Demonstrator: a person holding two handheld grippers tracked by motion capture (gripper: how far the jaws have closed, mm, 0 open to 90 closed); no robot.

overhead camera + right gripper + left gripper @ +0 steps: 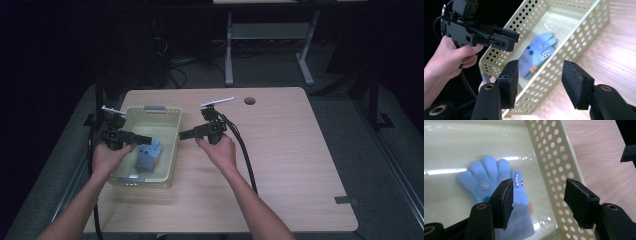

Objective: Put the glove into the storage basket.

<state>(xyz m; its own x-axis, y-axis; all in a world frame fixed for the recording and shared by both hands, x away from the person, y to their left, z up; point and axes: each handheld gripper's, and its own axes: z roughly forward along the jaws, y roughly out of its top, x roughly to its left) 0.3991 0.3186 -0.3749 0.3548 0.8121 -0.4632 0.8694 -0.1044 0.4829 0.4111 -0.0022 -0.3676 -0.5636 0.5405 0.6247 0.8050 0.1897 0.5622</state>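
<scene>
Two grippers flank the basket point(150, 111) at the high view's centre-left; we see the glove point(149, 155) lying inside, nearest the left gripper point(142, 138). In the left gripper view, spread, empty jaws hang over the glove, cuff at the bottom edge. In the right gripper view, the right gripper point(539, 75) gapes outside the wall.

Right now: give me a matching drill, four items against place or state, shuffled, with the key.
Items
1. blue glove
2. basket
3. left gripper
4. right gripper

States
A. pale yellow-green, perforated walls, on the wooden table
B. jaws apart, nothing between them, over the basket's inside
C. lying flat on the basket floor
D. jaws apart, nothing between them, just outside the basket's right wall

Pairs: 1-C, 2-A, 3-B, 4-D
</scene>
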